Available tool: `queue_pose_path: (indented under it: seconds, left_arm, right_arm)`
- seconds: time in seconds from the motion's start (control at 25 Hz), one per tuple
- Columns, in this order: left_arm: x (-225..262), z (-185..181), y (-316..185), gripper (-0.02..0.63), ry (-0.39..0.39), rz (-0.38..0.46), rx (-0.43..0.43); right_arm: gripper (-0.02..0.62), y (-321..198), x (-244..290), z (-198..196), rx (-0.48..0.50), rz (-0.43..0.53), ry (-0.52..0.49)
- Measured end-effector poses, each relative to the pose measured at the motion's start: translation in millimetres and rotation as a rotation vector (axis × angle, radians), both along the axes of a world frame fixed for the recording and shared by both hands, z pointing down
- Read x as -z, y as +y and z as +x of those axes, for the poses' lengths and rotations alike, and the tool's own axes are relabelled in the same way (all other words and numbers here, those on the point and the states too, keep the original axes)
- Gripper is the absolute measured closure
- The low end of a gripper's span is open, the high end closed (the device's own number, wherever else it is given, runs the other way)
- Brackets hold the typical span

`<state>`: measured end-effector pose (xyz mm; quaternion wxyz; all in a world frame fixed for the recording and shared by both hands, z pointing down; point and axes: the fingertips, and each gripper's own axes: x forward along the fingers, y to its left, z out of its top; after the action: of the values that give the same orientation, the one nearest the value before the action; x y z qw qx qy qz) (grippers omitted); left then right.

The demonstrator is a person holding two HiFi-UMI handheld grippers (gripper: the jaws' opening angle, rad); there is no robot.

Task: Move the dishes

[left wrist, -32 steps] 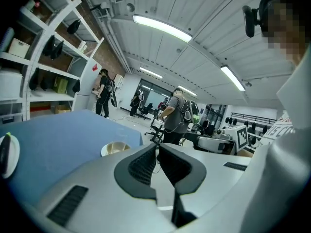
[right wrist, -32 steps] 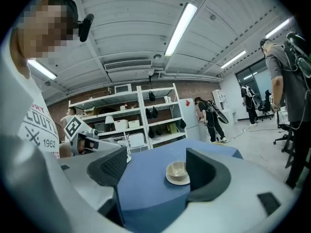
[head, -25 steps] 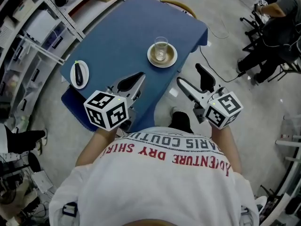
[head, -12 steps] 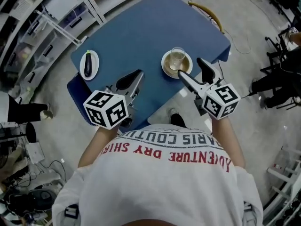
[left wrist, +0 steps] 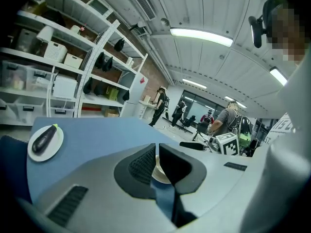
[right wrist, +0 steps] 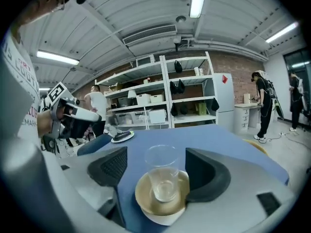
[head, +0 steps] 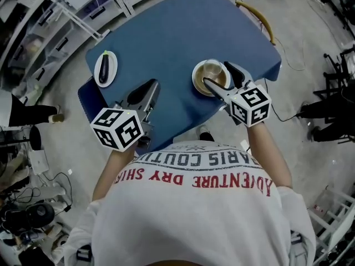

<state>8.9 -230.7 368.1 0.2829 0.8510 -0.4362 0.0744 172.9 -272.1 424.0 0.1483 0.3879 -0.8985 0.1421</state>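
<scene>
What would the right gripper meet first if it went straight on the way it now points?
The right gripper would most likely meet the clear glass, standing on the tan saucer between its open jaws. The saucer's near rim sits low, so a jaw might brush that first.

Blue table (head: 166, 37) bears a saucer (head: 196, 77) and a plate (head: 98, 71)

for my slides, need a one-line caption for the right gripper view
Right gripper, jaws apart, straddling a clear glass on a tan saucer on the blue table.
</scene>
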Motion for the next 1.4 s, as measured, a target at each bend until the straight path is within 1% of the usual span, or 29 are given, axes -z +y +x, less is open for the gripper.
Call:
queue_pose_path:
  seconds: [0.08, 0.32, 0.56, 0.68, 0.76, 0.8, 1.4]
  left_arm:
    - [-5, -2, 1, 0.561, -0.004, -0.014, 0.017]
    - [-15, -10, 3, 0.561, -0.022, -0.047, 0.067]
    - [-21, -17, 0, 0.561, -0.022, -0.068, 0.096]
    - [-24, -21, 1, 0.561, -0.018, -0.074, 0.114]
    - [-26, -24, 2, 0.561, -0.015, -0.077, 0.122]
    - [-27, -25, 3, 0.561, -0.014, -0.079, 0.125]
    - [-29, -37, 6, 0.561, 0.002, -0.082, 0.143]
  right_arm:
    - [0.241, -5, -13, 0, 0.016, -0.004, 0.033]
    - [0.241, -14, -37, -9, 0.07, -0.013, 0.064]
    - [0.242, -22, -44, -15, 0.096, 0.01, 0.098]
    - [0.25, -22, -43, -16, 0.099, 0.026, 0.1]
    - [0.293, -22, -43, -15, 0.092, 0.033, 0.102]
    - [0.304, -23, -43, -14, 0.089, 0.035, 0.105]
    - [0.307, -25, -43, -17, 0.083, 0.024, 0.137]
